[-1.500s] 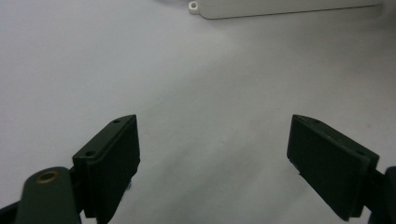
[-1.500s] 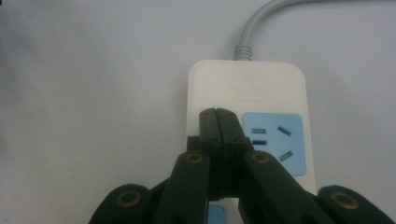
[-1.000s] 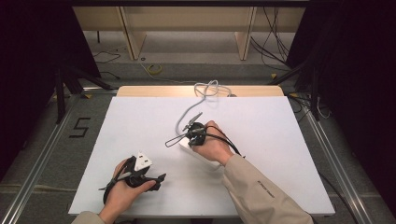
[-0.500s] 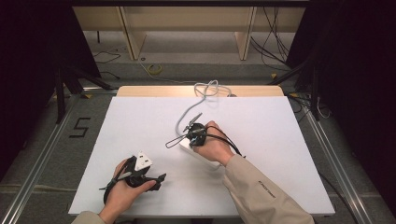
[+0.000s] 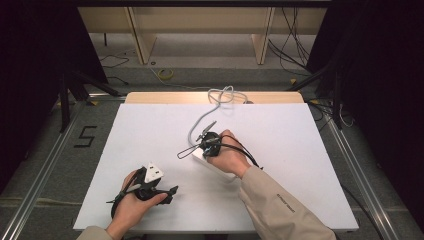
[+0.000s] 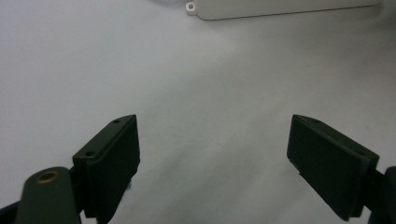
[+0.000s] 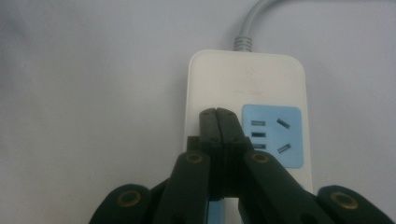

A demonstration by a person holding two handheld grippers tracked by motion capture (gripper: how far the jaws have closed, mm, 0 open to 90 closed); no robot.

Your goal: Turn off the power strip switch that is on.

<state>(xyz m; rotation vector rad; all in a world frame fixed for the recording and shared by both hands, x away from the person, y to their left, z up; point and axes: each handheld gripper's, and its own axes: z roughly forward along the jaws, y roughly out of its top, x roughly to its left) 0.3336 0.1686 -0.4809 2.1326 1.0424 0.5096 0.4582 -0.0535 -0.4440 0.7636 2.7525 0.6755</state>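
A white power strip (image 7: pixel 247 79) with a blue socket panel (image 7: pixel 273 135) lies mid-table, its grey cable (image 7: pixel 250 23) running to the far edge. My right gripper (image 7: pixel 217 114) is shut with nothing between its jaws; its tips rest over the strip just left of the blue panel. In the high view the right hand and right gripper (image 5: pixel 204 150) cover most of the strip (image 5: pixel 197 156). My left gripper (image 6: pixel 212 135) is open and empty, low over the bare table, facing the strip's long side (image 6: pixel 280 8). From above, the left gripper (image 5: pixel 170 192) sits near the front left.
The white table (image 5: pixel 300 150) has a wooden strip along its far edge. The grey cable (image 5: pixel 220 95) coils there. Dark curtains stand at both sides, with metal rails along the floor beside the table.
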